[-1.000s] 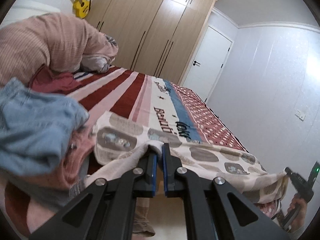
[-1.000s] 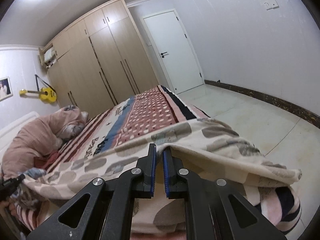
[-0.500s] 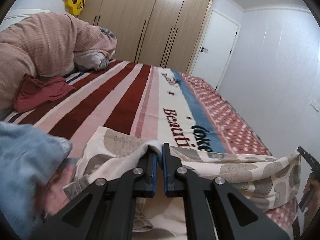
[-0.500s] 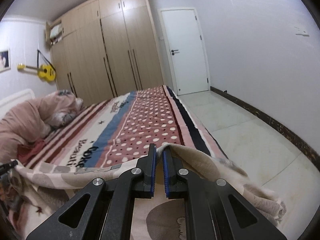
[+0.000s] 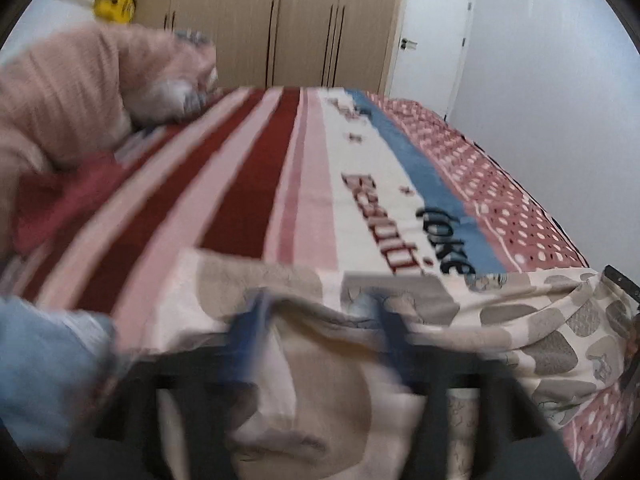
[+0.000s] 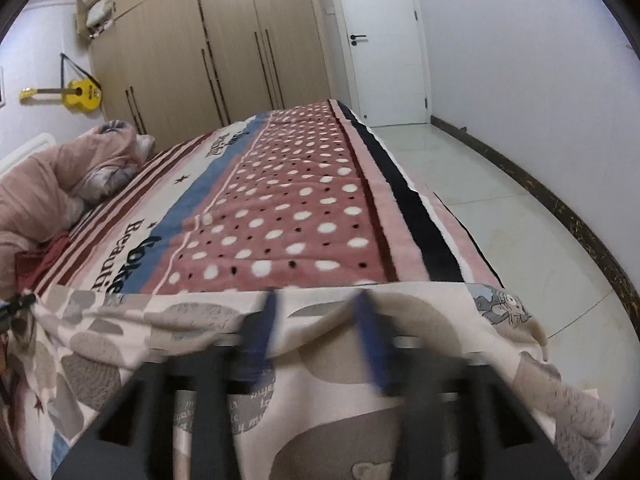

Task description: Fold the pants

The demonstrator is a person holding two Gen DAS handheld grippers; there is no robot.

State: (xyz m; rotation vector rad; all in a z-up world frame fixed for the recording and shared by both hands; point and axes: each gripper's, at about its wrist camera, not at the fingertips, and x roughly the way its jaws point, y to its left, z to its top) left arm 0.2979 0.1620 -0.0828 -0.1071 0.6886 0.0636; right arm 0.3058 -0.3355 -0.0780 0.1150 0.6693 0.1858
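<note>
While jaws gape (both), pants lie between.

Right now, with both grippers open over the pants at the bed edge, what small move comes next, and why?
Probably draw both grippers back: the left gripper and right gripper look open, and the pants lie spread along the bed edge.

We see the cream cotton pants with grey-brown pebble blotches and small cartoon prints spread crosswise over the near end of the bed. Their far edge lies fairly straight on the cover, the cloth rumpled in soft folds. The right-hand end droops over the bed's side, near a cartoon cat print.
</note>
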